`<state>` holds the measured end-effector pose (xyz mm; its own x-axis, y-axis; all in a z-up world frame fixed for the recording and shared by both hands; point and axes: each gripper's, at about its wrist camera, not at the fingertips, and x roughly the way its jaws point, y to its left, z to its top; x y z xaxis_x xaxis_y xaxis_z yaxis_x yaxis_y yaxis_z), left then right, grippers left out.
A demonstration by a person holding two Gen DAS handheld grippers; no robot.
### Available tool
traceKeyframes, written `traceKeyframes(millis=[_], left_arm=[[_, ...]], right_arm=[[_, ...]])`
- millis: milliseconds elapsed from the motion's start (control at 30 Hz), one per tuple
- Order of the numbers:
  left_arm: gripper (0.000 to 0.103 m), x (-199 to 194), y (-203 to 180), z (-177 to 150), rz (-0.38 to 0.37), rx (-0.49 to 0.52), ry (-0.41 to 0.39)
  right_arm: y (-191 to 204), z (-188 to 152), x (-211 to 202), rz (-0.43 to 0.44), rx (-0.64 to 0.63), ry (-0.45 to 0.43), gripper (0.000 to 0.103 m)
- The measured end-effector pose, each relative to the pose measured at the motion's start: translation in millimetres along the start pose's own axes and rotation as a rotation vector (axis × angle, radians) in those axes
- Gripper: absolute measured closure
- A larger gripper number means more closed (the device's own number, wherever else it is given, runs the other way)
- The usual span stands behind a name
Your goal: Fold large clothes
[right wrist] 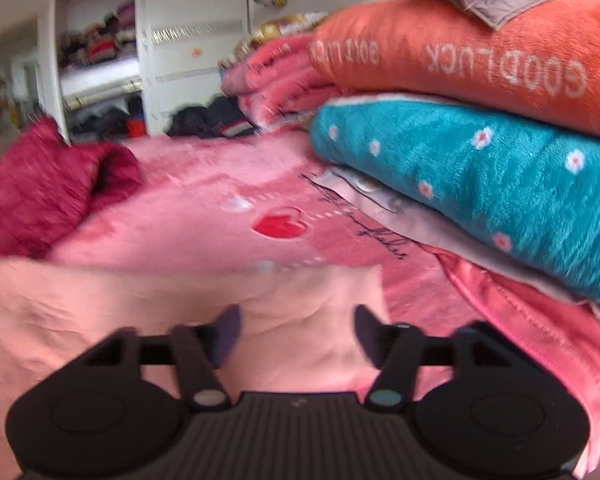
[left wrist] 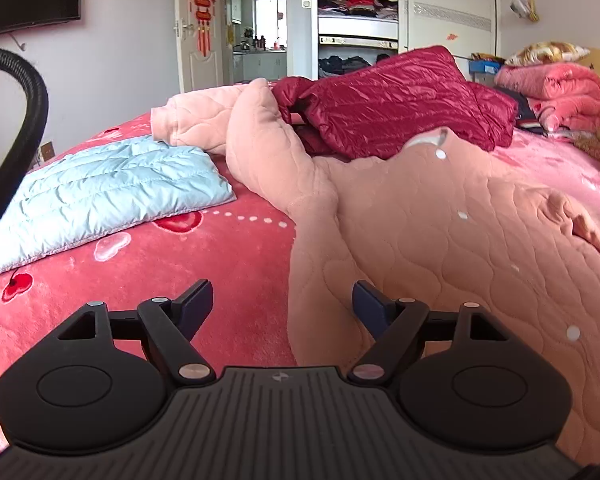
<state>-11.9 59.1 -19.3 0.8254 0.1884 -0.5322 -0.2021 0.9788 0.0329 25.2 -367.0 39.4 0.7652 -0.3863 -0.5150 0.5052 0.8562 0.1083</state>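
Observation:
A large peach-pink quilted garment (left wrist: 440, 232) lies spread on the bed, one sleeve (left wrist: 260, 136) stretched up and left. My left gripper (left wrist: 282, 300) is open and empty, low over the garment's left edge, its right finger over the fabric. In the blurred right wrist view the same garment (right wrist: 140, 312) lies under my right gripper (right wrist: 298, 328), which is open and empty above its edge. A folded light-blue padded jacket (left wrist: 108, 192) lies at the left. A dark red puffer jacket (left wrist: 400, 104) lies crumpled behind, also shown in the right wrist view (right wrist: 40, 192).
The bed has a pink heart-print blanket (left wrist: 204, 264). At the right stands a stack of folded plush blankets, orange (right wrist: 460, 52) over teal (right wrist: 480, 176). Pink bedding (left wrist: 556, 88) is piled at the bed's head. An open wardrobe (left wrist: 356, 8) stands behind. A black hose (left wrist: 24, 120) hangs at the left.

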Motion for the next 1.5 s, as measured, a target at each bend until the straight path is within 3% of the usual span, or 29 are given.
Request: traceKeyframes(millis=[33,100,167,433,567,633,700,800,900,1000,1200,1267,1333,1500], left_arm=[[0.007,-0.1,1.9,0.9,-0.002,-0.012,0.002],[0.006,0.2,5.8,1.9,-0.014,-0.044,0.015],[0.006,1.6,11.4,2.1,-0.032,-0.087,0.041],[0.007,12.8,43.1,0.3,-0.125,-0.330,0.186],[0.007,13.9,46.8,-0.8,-0.148,-0.356,0.201],[0.009,12.7,45.4,-1.3,-0.156,-0.348,0.201],[0.009,12.7,45.2,-1.4,-0.167,-0.346,0.204],[0.009,13.1,47.1,-1.9,-0.169,-0.351,0.212],[0.009,16.1,51.8,-2.1,-0.189,-0.357,0.226],[0.009,18.5,49.6,-4.9,-0.214,-0.343,0.249],[0.011,22.8,44.5,-10.1,-0.258,-0.302,0.282],[0.029,21.4,39.1,-12.0,-0.277,-0.261,0.283],[0.054,19.3,35.2,-13.4,-0.319,-0.239,0.290],[0.080,11.0,28.2,-15.9,-0.351,-0.171,0.271]], right_arm=[[1.1,-1.7,-8.5,0.047,0.014,0.001,0.025],[0.5,-12.1,-22.4,0.208,0.065,0.053,0.009],[0.0,-29.9,-26.7,0.349,0.115,0.148,0.006],[8.9,-99.8,-23.0,0.415,0.135,0.424,0.007],[14.7,-105.5,-27.8,0.453,0.148,0.425,0.007],[21.9,-105.7,-31.2,0.457,0.131,0.433,0.016],[29.1,-107.9,-33.4,0.444,0.099,0.448,0.037],[33.4,-110.0,-36.9,0.430,0.102,0.457,0.057],[28.0,-113.0,-38.8,0.422,0.184,0.467,0.082],[31.0,-112.0,-49.7,0.409,0.218,0.448,0.094],[44.0,-105.7,-86.4,0.437,0.254,0.387,0.097],[48.2,-101.1,-102.1,0.449,0.255,0.363,0.097],[52.5,-97.0,-116.7,0.469,0.254,0.342,0.097],[56.2,-89.1,-150.1,0.483,0.249,0.291,0.098]])
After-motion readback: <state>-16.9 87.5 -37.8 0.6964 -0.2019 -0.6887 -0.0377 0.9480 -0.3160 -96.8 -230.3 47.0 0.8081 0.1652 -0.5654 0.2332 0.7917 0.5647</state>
